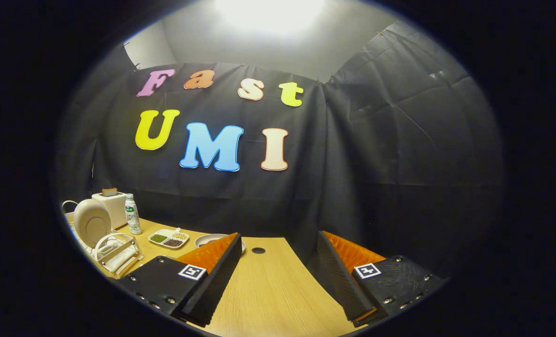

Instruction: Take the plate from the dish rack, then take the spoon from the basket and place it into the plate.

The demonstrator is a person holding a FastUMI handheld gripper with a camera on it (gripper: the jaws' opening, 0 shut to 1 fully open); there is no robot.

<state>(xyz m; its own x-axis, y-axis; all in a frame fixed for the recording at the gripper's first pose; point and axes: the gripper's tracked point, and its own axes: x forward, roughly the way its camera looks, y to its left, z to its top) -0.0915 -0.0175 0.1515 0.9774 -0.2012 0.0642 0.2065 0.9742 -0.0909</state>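
The claw hangs spread and empty above the desk, with the upright plate in its dish rack at lower left.

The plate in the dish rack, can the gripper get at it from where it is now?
Probably yes: the gripper is open over bare table, and the plate stands upright in the dish rack, off beside the fingers, nothing between.

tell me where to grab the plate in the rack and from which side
Grip the plate by its top rim, coming down from above: it stands upright on edge in the dish rack, so only the upper edge is free. The gripper is open over the table.
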